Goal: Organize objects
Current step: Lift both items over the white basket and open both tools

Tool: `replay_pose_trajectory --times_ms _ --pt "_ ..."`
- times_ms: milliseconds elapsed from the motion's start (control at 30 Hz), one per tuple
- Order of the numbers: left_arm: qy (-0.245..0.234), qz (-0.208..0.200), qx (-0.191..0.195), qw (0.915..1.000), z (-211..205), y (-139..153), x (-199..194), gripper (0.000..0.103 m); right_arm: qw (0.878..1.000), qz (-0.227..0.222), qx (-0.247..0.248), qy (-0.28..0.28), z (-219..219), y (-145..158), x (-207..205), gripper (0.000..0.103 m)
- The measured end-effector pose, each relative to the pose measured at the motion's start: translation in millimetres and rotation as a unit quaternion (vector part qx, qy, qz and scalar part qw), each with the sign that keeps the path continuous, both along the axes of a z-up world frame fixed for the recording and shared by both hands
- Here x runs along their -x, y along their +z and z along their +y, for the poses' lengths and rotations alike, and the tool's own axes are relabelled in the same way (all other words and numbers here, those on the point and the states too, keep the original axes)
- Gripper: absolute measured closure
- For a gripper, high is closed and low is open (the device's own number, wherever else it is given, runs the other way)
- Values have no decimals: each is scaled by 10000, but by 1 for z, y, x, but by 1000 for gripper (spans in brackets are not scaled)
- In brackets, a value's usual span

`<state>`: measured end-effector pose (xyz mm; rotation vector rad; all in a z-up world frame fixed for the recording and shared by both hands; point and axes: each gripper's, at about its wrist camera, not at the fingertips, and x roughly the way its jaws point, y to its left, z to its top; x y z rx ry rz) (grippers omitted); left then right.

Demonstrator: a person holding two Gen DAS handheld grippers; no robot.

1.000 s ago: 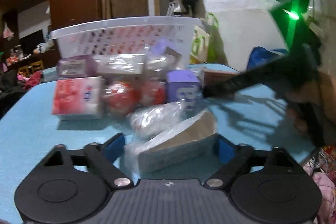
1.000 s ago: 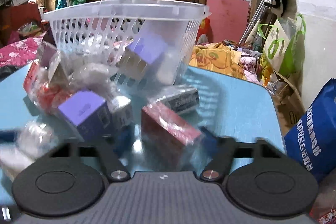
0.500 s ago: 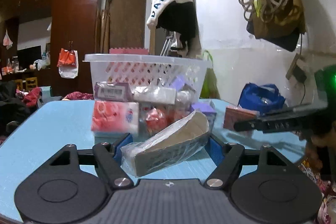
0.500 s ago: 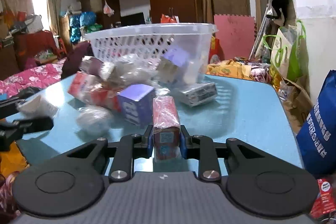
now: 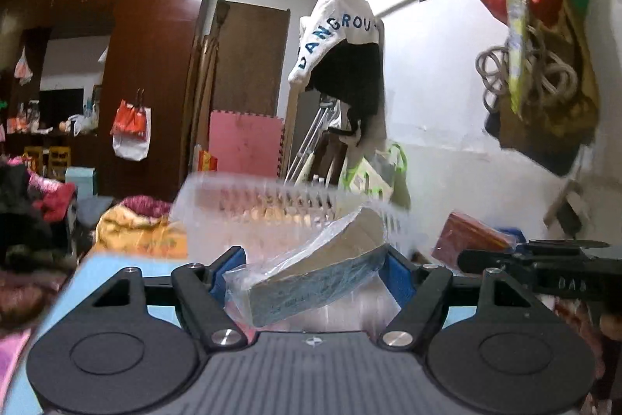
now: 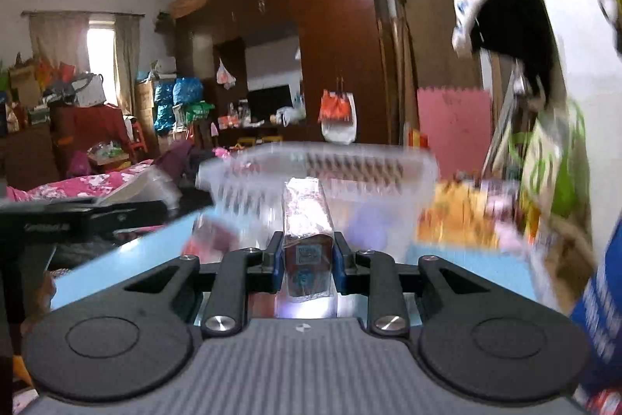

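Observation:
My left gripper (image 5: 313, 269) is shut on a plastic-wrapped grey-blue and brown box (image 5: 311, 279) and holds it raised, tilted, in front of the white slotted basket (image 5: 248, 201). My right gripper (image 6: 307, 259) is shut on a plastic-wrapped red box (image 6: 307, 232), held upright and raised before the same basket (image 6: 322, 166). The right gripper and its red box (image 5: 466, 236) show at the right of the left wrist view. The left gripper (image 6: 97, 212) shows at the left of the right wrist view. Both views are blurred.
The blue table (image 6: 128, 251) lies below both grippers, with blurred packets and a purple box (image 6: 365, 224) by the basket. A blue bag (image 6: 598, 317) stands at the table's right. Clothes and bags hang on the white wall (image 5: 439, 104).
Both grippers have risen off the table with their boxes and moved toward the basket. The views have tilted upward, so the table items have dropped mostly out of sight.

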<state>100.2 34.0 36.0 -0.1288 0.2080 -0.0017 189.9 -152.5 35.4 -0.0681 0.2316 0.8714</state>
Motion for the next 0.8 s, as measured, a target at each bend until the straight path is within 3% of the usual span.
replay_pose_trajectory --times_ms 133,233,267,300,333,367,467,567,667,733,800 --pt "193 357 242 9989 16 38 -77 25 9994 10 302 -160 45 34 -46 75" --pt "398 758 407 9955 26 38 -120 25 9976 145 625 -263 71 34 -73 72" --pt "386 890 496 9940 29 34 -130 24 9971 127 674 -318 77 31 -79 65" --pt "419 1094 554 9916 31 30 -142 23 9962 113 758 -403 79 26 -82 43" --pt "495 1278 568 9889 33 25 -149 20 9953 61 833 -488 82 22 -83 30" --pt "549 1357 508 9879 33 23 -150 17 9949 15 854 -529 80 19 -81 30" --pt "581 1091 150 9922 27 24 -131 0 9967 113 734 -339 60 15 -66 23" --pt "259 717 194 9969 26 28 -95 0 9991 -23 317 -280 29 9 -36 0" --pt "307 371 -69 9988 23 11 -46 0 9997 103 133 -198 3 -16 -13 0" --pt "431 458 -229 9978 23 -8 -23 0 9977 423 226 -483 -1 -40 -7 0" --pt "546 609 -103 9966 29 -32 -4 0 9924 790 453 -832 2 -62 -4 0"
